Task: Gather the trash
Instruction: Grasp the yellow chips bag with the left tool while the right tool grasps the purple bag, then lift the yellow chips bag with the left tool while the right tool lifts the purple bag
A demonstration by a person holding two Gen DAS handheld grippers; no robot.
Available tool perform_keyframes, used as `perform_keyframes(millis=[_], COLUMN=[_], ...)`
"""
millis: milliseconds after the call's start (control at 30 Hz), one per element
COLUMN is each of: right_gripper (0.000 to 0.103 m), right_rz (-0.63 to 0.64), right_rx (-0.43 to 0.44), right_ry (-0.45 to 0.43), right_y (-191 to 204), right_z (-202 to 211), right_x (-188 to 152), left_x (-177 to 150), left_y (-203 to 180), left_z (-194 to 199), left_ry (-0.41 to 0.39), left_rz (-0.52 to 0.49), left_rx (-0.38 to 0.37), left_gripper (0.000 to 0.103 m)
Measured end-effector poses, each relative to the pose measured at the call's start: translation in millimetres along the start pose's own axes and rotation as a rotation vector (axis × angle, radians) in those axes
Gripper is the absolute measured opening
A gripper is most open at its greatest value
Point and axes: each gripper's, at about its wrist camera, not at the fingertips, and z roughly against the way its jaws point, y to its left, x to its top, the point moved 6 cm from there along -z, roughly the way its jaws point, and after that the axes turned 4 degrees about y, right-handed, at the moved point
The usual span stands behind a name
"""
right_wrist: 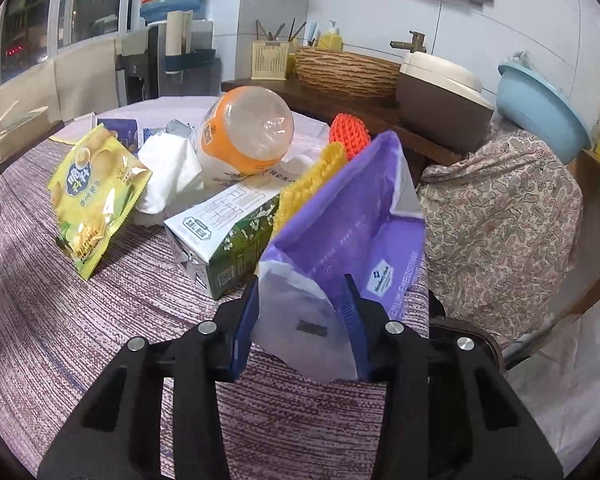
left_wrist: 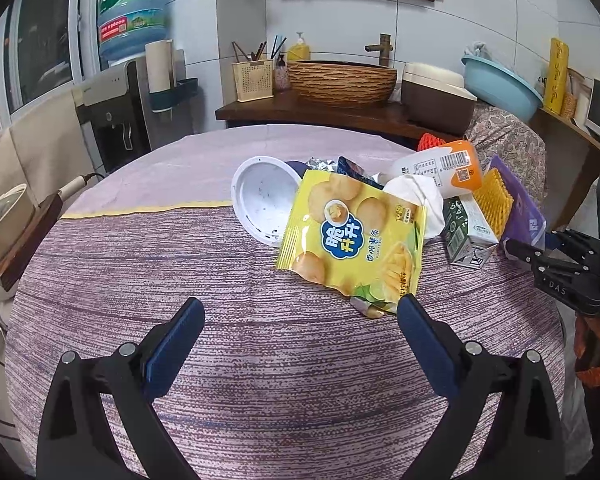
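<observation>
Right gripper (right_wrist: pixel 302 320) clamped on near end of purple pouch (right_wrist: pixel 352 216), both pads pressing pouch's white lower flap; pouch tilts up over table (right_wrist: pixel 80 320) edge, beside yellow foam net (right_wrist: pixel 308 184) and green carton (right_wrist: pixel 228 240). Left gripper (left_wrist: pixel 300 320) spread wide, nothing between fingers; yellow chip bag (left_wrist: pixel 352 232) just ahead, torn corner beside right fingertip (left_wrist: pixel 410 306).

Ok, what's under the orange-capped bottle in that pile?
The bottle lies on the milk carton, beside a crumpled white tissue. Whatever else is beneath them is covered.
</observation>
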Motion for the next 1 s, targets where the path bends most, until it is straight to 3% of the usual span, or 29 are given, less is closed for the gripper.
perform_keyframes(millis=[233,767,833,1000], right_gripper=[0.024,0.021,0.021,0.021], right_rz=[0.023,0.010,0.009,0.004], right_rx=[0.011,0.039,0.038,0.045], right_ry=[-0.011,-0.029,-0.031,-0.036], right_y=[8,9,8,8], right_z=[4,17,17,19], right_x=[1,-3,-4,-4], left_x=[8,33,33,25], left_y=[14,22,19,13], left_z=[-17,-59,-61,-65], left_ry=[0.028,0.070,0.072,0.109], left_rz=[0.018,0.064,0.066,0.078], left_rx=[-0.045,-0.258,-0.283,-0.308], left_gripper=[0.096,0.094,0.089,0.060])
